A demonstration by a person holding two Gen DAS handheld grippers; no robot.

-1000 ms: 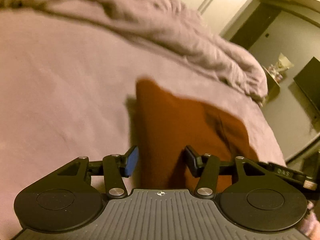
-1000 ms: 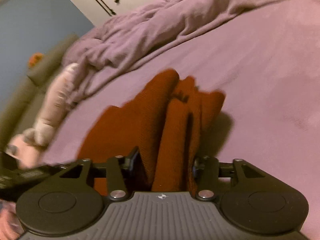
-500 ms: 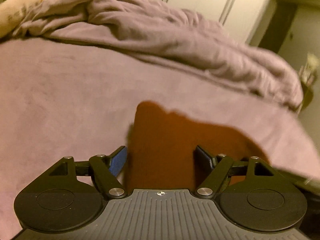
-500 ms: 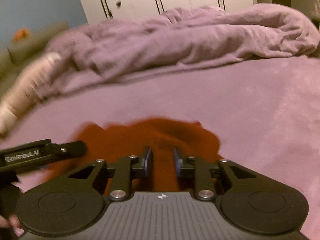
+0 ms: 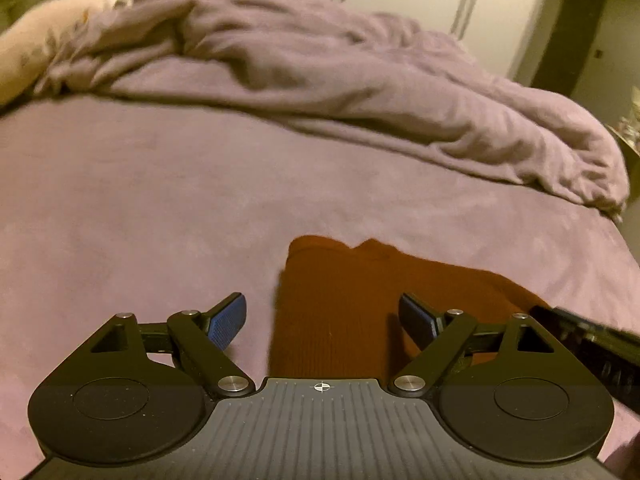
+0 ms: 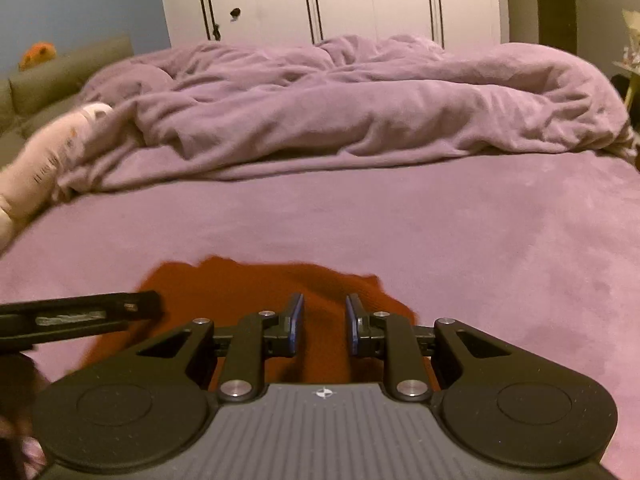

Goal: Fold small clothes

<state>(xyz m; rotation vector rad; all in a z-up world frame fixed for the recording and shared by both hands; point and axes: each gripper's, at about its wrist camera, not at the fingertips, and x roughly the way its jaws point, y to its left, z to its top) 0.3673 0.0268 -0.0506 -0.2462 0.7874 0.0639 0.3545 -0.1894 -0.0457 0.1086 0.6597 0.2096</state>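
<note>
Rust garment point(image 5: 344, 312) lying flat on the purple bedsheet point(image 5: 140, 208), partly folded.
Left gripper point(image 5: 322, 322), its jaws just opened wide, hangs above the cloth gripping nothing; the right gripper point(image 6: 322, 326) shows a narrow gap over the same cloth, and whether it pinches fabric cannot be told. Release seems the step; next, likely regrasp an edge for another fold.

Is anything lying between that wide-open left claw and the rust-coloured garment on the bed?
Nothing visible. The left gripper hangs directly over the rust-coloured garment, fingers spread, having just opened. The crumpled blanket lies well beyond it.
</note>
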